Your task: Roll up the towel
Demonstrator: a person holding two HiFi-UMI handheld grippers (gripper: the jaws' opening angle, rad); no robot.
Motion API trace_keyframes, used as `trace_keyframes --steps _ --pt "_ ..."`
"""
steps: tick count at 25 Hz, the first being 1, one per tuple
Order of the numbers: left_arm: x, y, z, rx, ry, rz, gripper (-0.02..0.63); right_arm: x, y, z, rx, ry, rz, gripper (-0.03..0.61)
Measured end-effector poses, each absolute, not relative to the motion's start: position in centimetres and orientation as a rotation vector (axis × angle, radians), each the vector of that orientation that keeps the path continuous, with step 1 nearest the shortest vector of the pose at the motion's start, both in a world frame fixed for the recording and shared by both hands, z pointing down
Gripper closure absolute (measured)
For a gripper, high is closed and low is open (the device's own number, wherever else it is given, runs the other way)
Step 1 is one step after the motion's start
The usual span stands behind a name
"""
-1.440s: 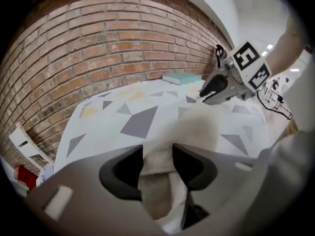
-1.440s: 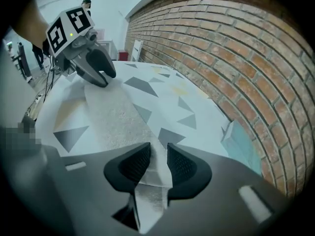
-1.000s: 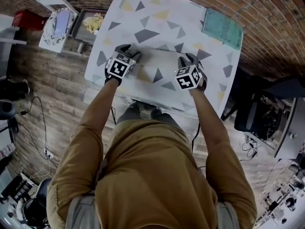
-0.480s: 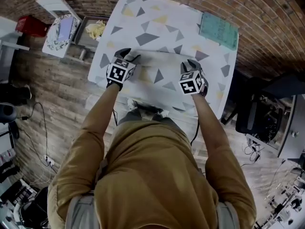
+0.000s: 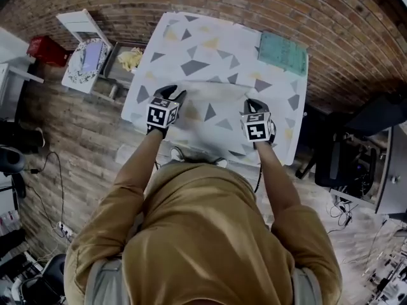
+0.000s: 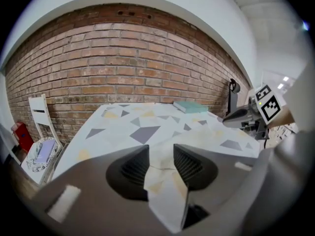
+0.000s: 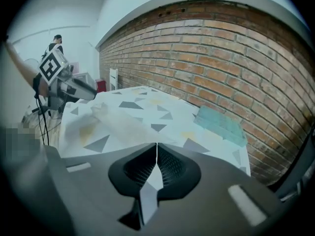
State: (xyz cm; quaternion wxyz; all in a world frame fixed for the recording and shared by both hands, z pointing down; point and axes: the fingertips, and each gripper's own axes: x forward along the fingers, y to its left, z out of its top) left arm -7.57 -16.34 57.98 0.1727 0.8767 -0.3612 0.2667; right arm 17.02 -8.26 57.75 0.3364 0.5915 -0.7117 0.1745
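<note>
Towel (image 5: pixel 205 98) near edge clamped at two points.
Left gripper (image 6: pixel 161 163) pinches a bunched fold; right gripper (image 7: pixel 156 168) jaws meet on a thin layer.

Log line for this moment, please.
left gripper: closing on towel edge | right gripper: shut on towel edge | stage: near edge held up

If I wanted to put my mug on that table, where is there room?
Bare: the far left and middle of the triangle-patterned table, left of the folded teal cloth in the far right corner. Crowded: the near edge, under the white triangle-print towel.
</note>
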Motion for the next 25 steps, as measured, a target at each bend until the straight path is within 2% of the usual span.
trace_keyframes --steps 4,8,11,25 --pt "-7.6 -16.1 56.6 2.494 -1.048 0.697 0.47 17.5 -7.5 56.4 1.62 -1.906 0.506 0.575" --pt "-7.3 -16.3 54.5 2.522 -1.04 0.623 0.518 18.2 -7.3 54.7 1.726 -1.978 0.615 0.575" --pt "-7.3 -16.6 52.0 2.572 -1.036 0.556 0.551 18.7 -7.7 51.8 1.795 -2.029 0.579 0.575" --pt "-13.7 -16.3 31.7 2.885 -1.406 0.112 0.552 22.6 -7.2 32.8 2.097 -2.241 0.177 0.575"
